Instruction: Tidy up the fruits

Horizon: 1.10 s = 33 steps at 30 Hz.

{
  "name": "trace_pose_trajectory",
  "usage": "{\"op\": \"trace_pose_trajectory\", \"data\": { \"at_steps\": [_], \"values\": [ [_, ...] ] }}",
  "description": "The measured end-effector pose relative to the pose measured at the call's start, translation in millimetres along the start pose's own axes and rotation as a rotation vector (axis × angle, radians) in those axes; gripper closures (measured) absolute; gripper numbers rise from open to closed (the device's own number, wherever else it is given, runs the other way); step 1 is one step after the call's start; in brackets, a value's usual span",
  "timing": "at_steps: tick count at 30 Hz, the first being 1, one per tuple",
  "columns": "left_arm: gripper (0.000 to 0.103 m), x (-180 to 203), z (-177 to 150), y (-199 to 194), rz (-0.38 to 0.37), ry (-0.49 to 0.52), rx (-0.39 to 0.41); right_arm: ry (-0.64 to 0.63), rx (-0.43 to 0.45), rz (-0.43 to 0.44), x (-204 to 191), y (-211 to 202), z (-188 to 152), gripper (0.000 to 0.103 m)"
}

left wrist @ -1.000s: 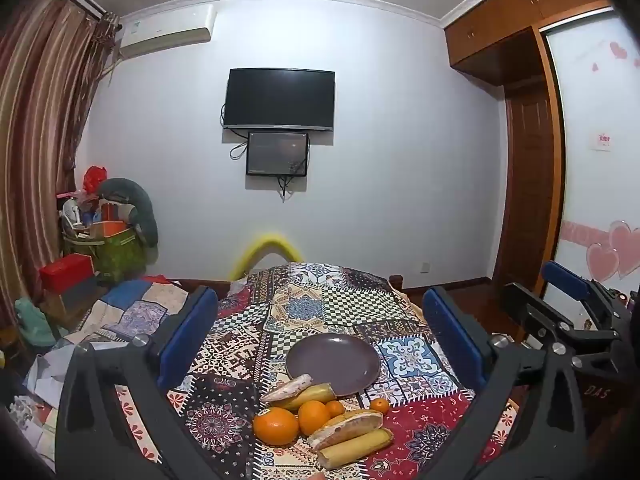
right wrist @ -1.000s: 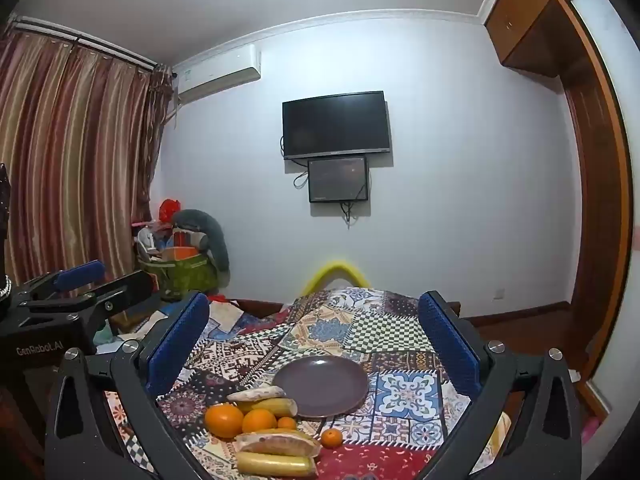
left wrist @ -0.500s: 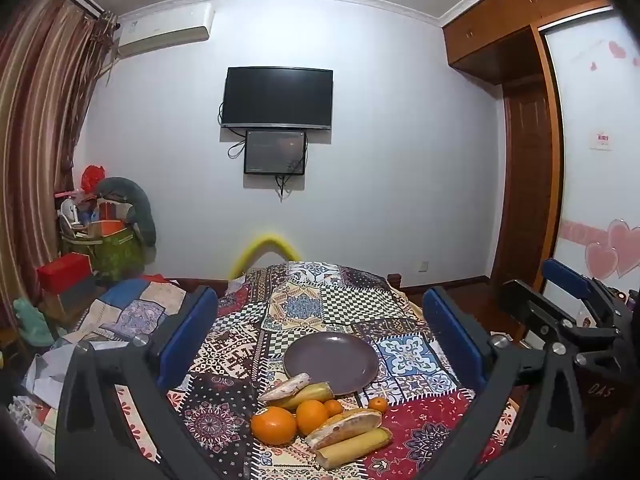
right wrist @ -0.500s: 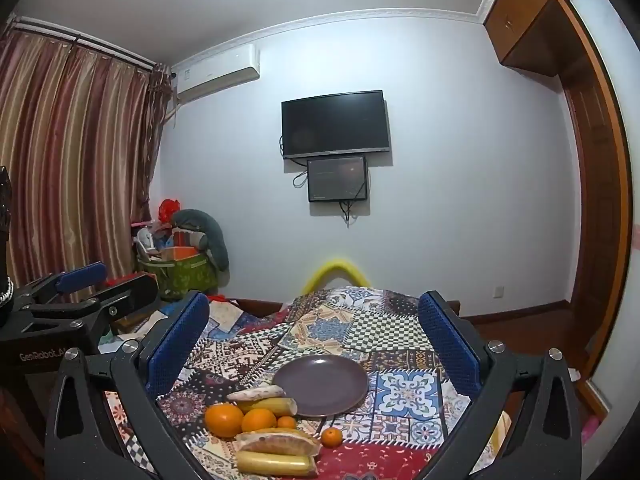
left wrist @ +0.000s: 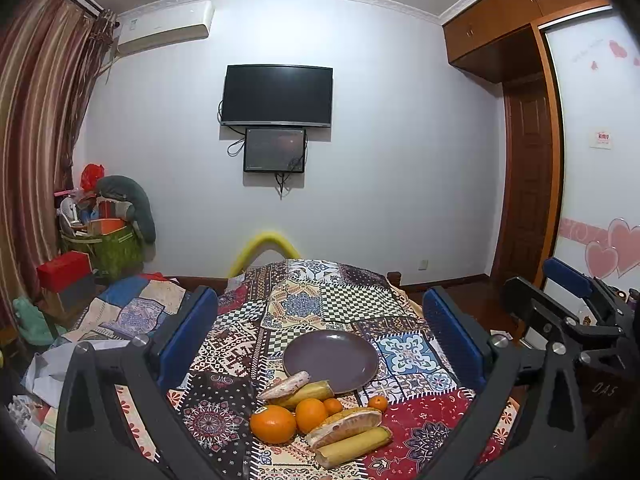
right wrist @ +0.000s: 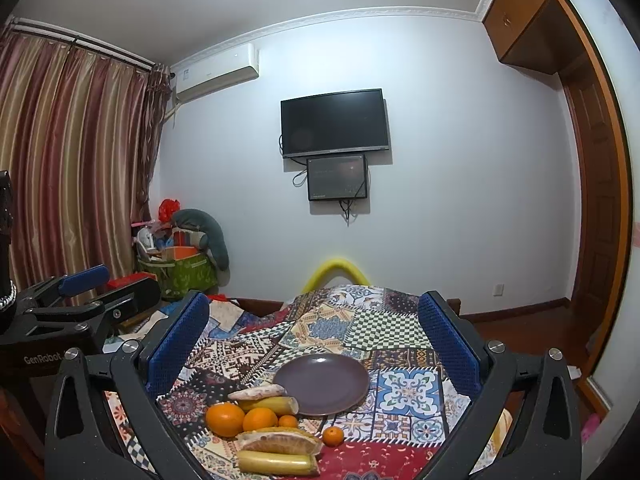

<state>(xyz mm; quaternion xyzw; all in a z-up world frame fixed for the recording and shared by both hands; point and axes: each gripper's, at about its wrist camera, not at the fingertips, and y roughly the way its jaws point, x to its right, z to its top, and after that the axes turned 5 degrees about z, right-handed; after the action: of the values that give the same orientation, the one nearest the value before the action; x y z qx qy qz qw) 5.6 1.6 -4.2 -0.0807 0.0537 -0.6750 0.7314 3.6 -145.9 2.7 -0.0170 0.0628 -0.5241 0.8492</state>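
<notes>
Fruits (left wrist: 320, 420) lying heaped on patchwork cloth (left wrist: 312, 304), at 6 o'clock of empty plate (left wrist: 332, 360). Oranges (left wrist: 273, 424) looking firm, round, prone to rolling: gripping across the middle. Bananas (left wrist: 352, 446) softer: pinching mid-length, lightly. Left gripper (left wrist: 320, 332), right gripper (right wrist: 312, 340) hovering, jaws spread wide, holding nothing.

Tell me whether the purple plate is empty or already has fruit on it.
Empty. The purple plate shows a bare surface in both views; the oranges and other fruit lie on the cloth beside its near rim.
</notes>
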Motion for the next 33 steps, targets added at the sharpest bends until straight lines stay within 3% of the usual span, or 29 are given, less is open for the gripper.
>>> {"op": "trace_pose_trajectory", "data": {
  "at_steps": [33],
  "values": [
    [0.0, 3.3, 0.7, -0.1, 0.0, 0.012, 0.002, 0.008, -0.014, -0.009, 4.1, 2.4, -1.0, 0.0]
  ]
}}
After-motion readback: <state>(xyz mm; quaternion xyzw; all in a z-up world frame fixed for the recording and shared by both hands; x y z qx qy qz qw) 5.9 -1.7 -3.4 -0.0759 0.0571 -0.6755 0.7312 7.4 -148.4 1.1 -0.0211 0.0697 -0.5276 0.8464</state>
